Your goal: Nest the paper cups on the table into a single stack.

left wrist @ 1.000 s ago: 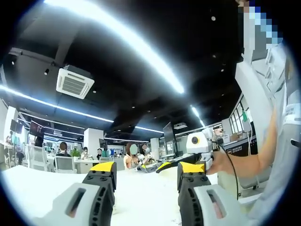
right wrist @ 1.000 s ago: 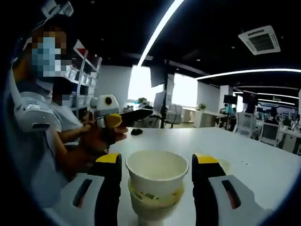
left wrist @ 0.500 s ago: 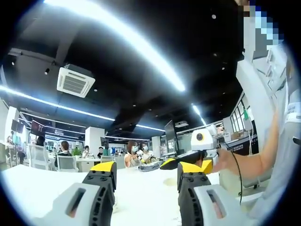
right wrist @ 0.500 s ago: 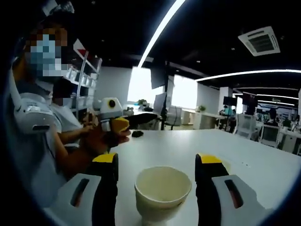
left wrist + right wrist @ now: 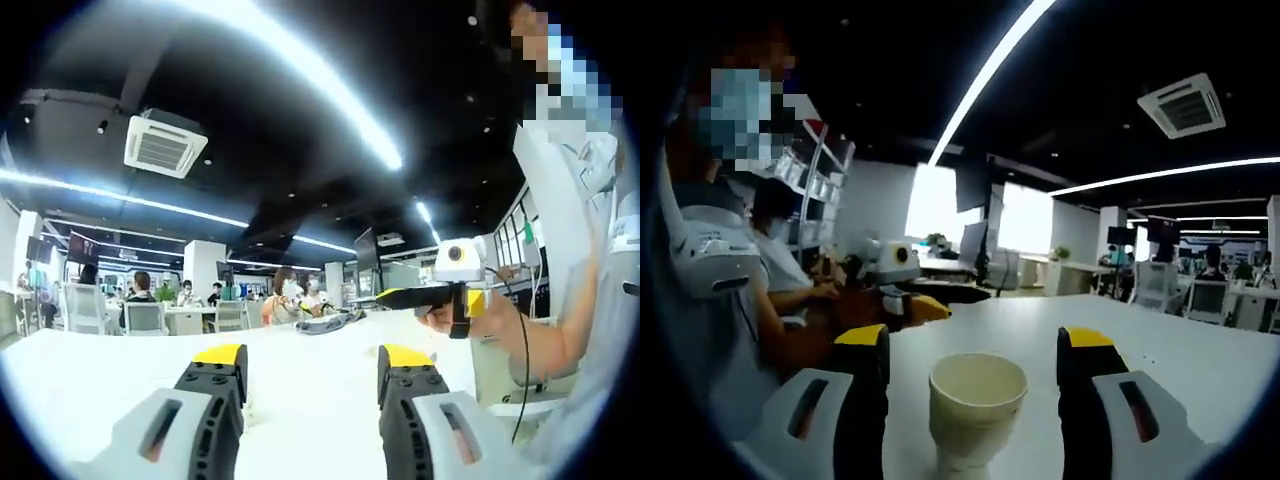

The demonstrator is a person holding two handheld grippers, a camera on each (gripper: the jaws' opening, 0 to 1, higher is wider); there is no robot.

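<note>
In the right gripper view a stack of paper cups (image 5: 976, 412) stands upright on the white tabletop (image 5: 1200, 352) between the jaws of the right tool (image 5: 976, 345), which are spread wide and clear of it. In the left gripper view the left tool (image 5: 312, 358) is also wide open, holding nothing, above bare tabletop (image 5: 100, 370), with the right tool (image 5: 440, 295) gripped in the person's hand (image 5: 450, 318)
</note>
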